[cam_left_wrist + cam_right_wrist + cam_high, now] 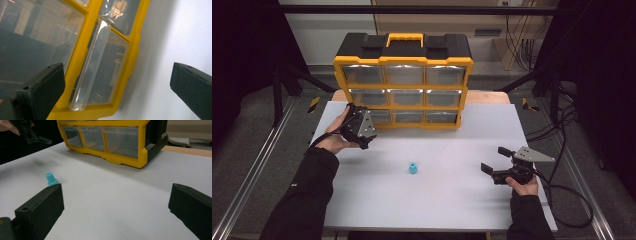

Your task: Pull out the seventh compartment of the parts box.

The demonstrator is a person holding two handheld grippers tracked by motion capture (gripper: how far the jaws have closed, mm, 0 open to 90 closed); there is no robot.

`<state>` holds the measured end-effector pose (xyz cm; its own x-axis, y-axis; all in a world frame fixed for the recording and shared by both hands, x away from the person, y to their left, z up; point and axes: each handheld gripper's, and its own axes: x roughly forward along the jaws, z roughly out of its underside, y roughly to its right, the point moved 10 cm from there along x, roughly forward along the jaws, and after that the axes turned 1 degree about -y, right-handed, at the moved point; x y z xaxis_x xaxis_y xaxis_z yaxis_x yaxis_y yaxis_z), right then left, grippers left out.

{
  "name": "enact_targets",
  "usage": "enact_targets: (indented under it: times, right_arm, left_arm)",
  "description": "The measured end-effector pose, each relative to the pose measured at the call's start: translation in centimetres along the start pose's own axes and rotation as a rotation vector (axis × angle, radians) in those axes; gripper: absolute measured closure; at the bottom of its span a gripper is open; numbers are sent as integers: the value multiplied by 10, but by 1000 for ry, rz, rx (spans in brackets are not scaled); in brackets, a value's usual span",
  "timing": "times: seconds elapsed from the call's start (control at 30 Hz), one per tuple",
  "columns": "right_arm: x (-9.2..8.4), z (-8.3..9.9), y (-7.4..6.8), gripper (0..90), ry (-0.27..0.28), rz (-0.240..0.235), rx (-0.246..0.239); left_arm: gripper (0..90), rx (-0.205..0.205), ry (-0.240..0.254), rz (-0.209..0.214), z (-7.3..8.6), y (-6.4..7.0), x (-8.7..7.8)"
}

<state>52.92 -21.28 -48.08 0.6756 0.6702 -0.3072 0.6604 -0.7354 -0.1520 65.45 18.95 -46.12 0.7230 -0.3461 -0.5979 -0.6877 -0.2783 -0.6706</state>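
Observation:
A yellow and black drawer organizer (403,80) with clear drawers stands at the back of the white table (437,205). My left gripper (361,127) is held at its bottom-left drawer. In the left gripper view it (117,85) stands open, jaws either side of that drawer's clear handle (91,67), not touching it. A small blue cap-shaped piece (412,168) stands upright mid-table. My right gripper (495,160) hovers open at the right, pointing left toward the piece. In the right gripper view the piece (50,179) sits just beyond the left jaw, with the gripper (116,210) holding nothing.
The organizer (112,140) has three rows of three drawers and a yellow carry handle (404,39). Cables (572,200) trail off the table's right edge. Metal frame rails (252,175) run along both sides of the table.

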Motion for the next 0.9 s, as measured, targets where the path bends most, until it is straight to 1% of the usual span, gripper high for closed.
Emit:
enact_targets:
  times: [0.2, 0.3, 0.43, 0.5, 0.63, 0.73, 0.87, 0.9]
  right_arm:
    - [0, 0, 0, 7, 1, 0, 1]
    - [0, 0, 0, 7, -1, 0, 1]
    - [0, 0, 0, 7, -1, 1, 0]
    - [0, 0, 0, 7, -3, -1, 0]
    - [0, 1, 0, 7, -4, 1, 0]
    - [0, 1, 0, 7, -4, 0, 0]
    - [0, 1, 0, 7, -3, 1, 1]
    - [0, 1, 0, 7, -4, -1, 1]
  left_arm:
    - [0, 15, -4, -1, 3, 2, 6]
    - [0, 26, -2, -11, 4, 2, 9]
    - [0, 24, 0, -10, 5, 2, 11]
    - [0, 31, -6, -13, 7, 2, 13]
    - [0, 31, -10, -23, 10, 2, 17]
    - [0, 34, -6, -24, 10, 2, 18]
    - [0, 63, -17, -29, 12, 4, 21]
    - [0, 63, -17, -29, 12, 4, 21]
